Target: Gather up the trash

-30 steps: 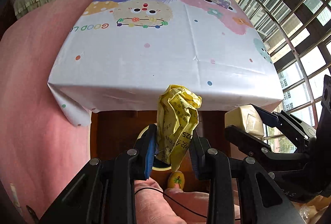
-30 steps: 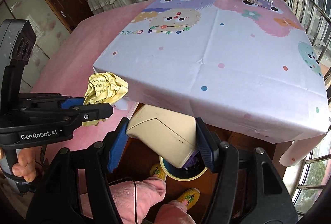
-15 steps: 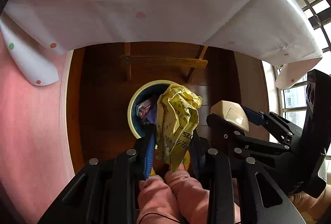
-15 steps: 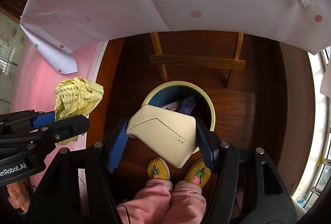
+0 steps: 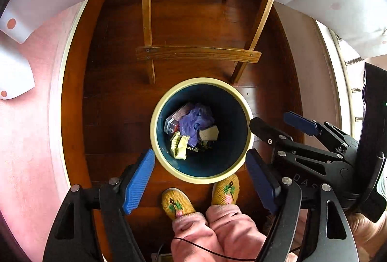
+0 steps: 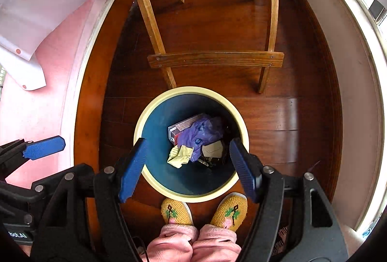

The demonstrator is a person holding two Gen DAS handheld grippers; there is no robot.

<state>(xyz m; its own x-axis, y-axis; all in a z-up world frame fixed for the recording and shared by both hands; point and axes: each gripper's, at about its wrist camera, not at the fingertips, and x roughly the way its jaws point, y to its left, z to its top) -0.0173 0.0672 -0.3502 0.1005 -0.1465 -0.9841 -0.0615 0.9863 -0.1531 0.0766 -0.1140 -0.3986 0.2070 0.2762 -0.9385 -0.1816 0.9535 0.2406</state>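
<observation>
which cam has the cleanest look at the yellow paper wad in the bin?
Right wrist: the yellow paper wad lies unobstructed near frame centre, between the open right gripper fingers. Left wrist shows it too, inside the bin, but smaller and more foreshortened.

Left gripper (image 5: pixel 200 179) gapes empty above the trash bin (image 5: pixel 167 163).

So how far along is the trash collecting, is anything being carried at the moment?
Done: a yellow crumpled paper, a beige carton, purple plastic and a small box lie inside the bin. In hand: nothing; the left hand-held gripper and right hand-held gripper hang open above it. Left: whatever remains elsewhere, out of sight here.
</observation>
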